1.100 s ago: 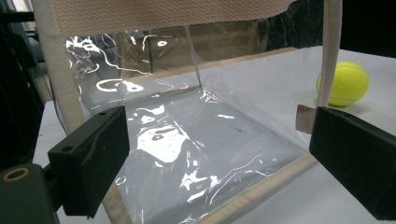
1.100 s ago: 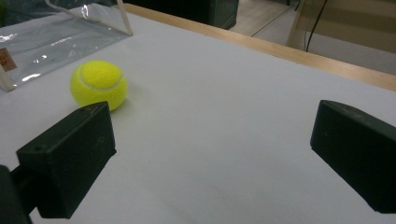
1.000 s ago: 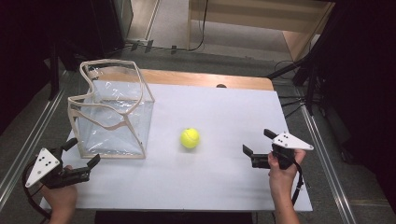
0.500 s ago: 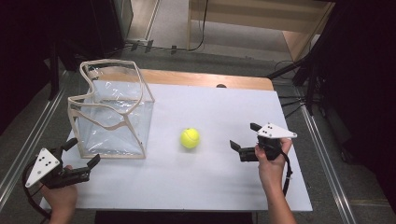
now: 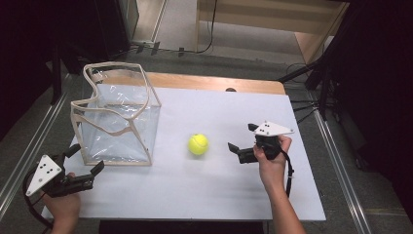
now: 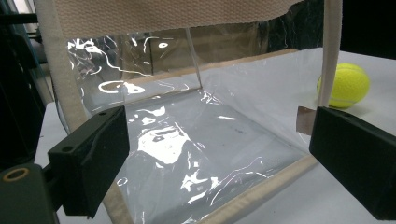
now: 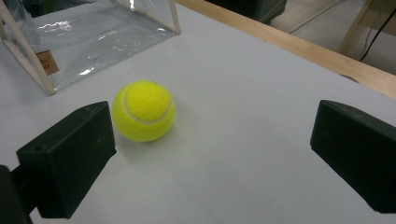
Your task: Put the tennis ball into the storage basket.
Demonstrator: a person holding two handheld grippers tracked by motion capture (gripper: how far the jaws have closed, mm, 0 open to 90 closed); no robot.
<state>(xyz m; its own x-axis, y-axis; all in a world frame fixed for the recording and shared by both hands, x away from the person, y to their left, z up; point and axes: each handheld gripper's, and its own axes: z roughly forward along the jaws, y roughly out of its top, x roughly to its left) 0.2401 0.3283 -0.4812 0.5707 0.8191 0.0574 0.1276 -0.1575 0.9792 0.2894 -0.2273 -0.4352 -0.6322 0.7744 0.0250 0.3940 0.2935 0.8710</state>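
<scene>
Now my right tool (image 5: 242, 142) sits much closer to the tennis ball (image 5: 198, 144) than it did a second ago: it has slid leftward across the white counter (image 5: 204, 195) from near the right edge, and its jaws stand wide apart, gripping nothing. In the right gripper view the ball (image 7: 143, 110) lies just ahead, nearer the left jaw than the right, so I judge the approach is under way but the ball is not yet between the jaws. The ball itself has not moved; it rests on the counter, a little way right of the clear bag (image 5: 117, 122), not touching it. My left tool (image 5: 84, 164) has stayed put at the bag's near corner, jaws spread and empty, the bag's cloth-trimmed wall (image 6: 187, 140) right in front of them. I reckon the ball is meant for the bag, with the grasp next.
</scene>
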